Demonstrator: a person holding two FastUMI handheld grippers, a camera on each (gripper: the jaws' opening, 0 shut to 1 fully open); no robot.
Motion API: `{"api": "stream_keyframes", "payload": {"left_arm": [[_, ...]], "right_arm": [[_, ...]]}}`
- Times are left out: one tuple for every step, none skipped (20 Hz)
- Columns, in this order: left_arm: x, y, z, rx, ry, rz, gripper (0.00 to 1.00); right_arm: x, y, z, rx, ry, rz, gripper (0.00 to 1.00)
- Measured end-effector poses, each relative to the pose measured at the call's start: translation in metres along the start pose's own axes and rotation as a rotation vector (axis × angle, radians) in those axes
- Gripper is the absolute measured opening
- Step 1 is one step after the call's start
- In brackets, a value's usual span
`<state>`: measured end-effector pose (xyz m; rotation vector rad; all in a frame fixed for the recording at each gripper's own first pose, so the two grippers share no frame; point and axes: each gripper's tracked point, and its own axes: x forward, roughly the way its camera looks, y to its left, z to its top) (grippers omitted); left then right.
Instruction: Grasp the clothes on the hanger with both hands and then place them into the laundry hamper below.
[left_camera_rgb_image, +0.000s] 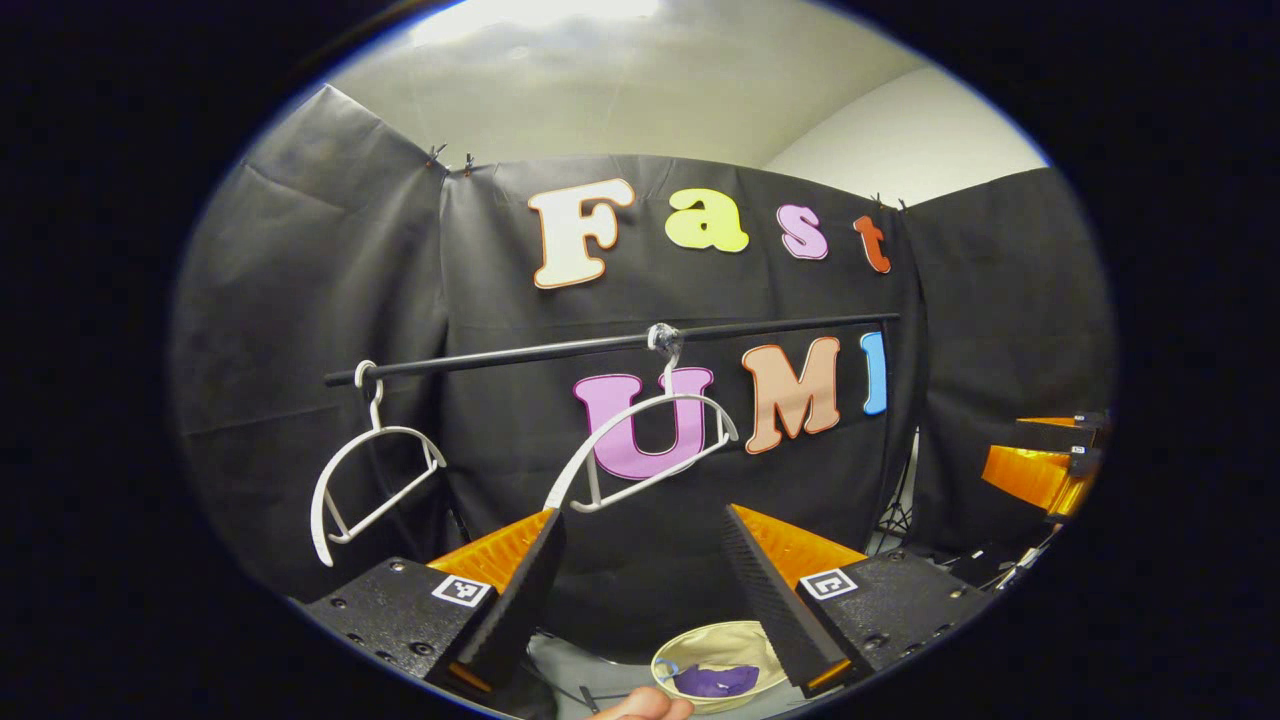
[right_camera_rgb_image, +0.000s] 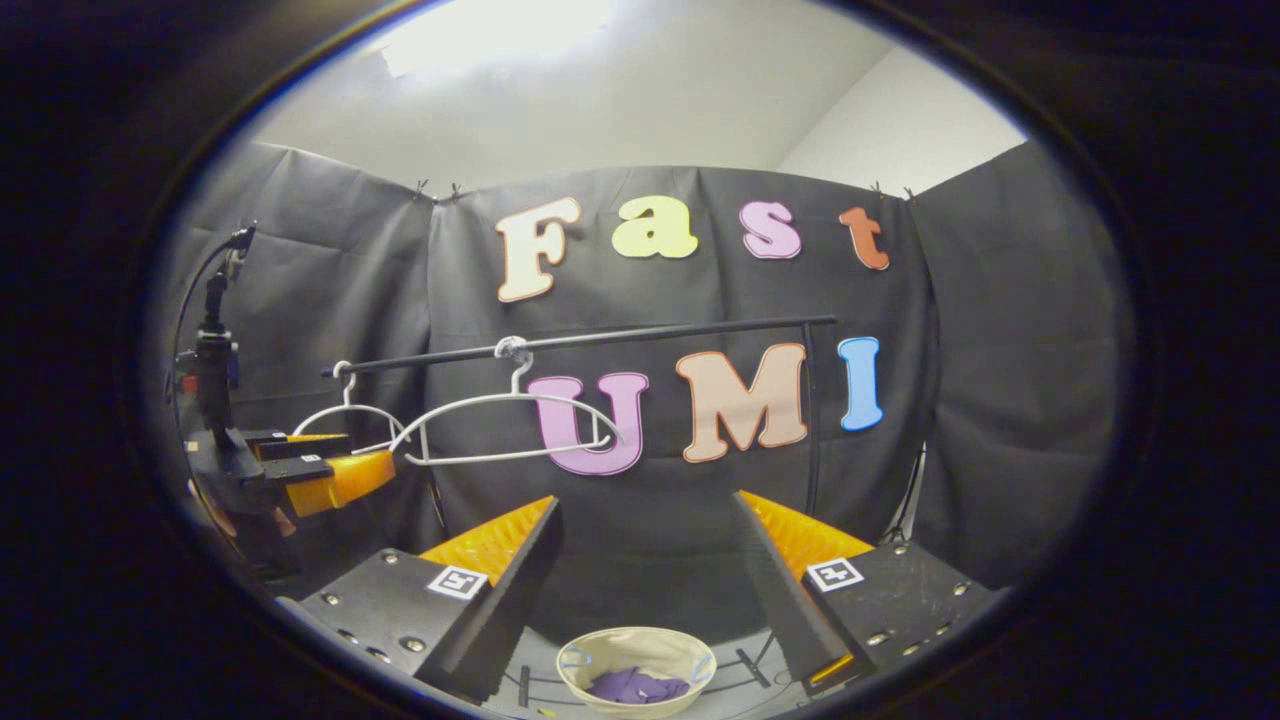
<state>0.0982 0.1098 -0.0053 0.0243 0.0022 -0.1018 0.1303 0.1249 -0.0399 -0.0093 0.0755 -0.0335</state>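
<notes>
Both grippers, left (left_camera_rgb_image: 640, 590) and right (right_camera_rgb_image: 650, 590), hang with fingers spread apart and empty, while the purple clothes (right_camera_rgb_image: 636, 686) lie inside the laundry hamper (right_camera_rgb_image: 600, 650) below two bare hangers (right_camera_rgb_image: 505, 425).

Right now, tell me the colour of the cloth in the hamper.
Purple cloth in a cream hamper; right gripper view shows it best.

A black rail (right_camera_rgb_image: 590, 339) runs level across the booth's dark cloth wall (right_camera_rgb_image: 1000, 400). Above the cloth rises a pale wall (right_camera_rgb_image: 640, 110), with a bright ceiling light (right_camera_rgb_image: 490, 30) higher still.
</notes>
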Motion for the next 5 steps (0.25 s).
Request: {"api": "stream_keyframes", "payload": {"left_arm": [[0.0002, 0.0006, -0.0006, -0.003, 0.000, 0.002, 1.00], [0.0016, 0.0021, -0.0013, -0.004, 0.000, 0.007, 0.97], [0.0023, 0.0047, -0.0024, -0.006, 0.001, 0.013, 0.97], [0.0033, 0.0055, -0.0027, -0.008, 0.003, 0.012, 0.96], [0.0045, 0.0066, -0.0043, -0.008, 0.005, 0.014, 0.94]], "right_arm": [[0.0019, -0.0011, -0.0022, 0.004, 0.003, 0.000, 1.00], [0.0028, -0.0001, -0.0046, 0.009, 0.008, 0.003, 1.00], [0.0030, -0.0002, -0.0069, 0.011, 0.013, 0.002, 1.00], [0.0048, -0.0011, -0.0087, 0.008, 0.016, -0.001, 0.96], [0.0045, -0.0011, -0.0116, 0.007, 0.021, -0.004, 0.96]]}}
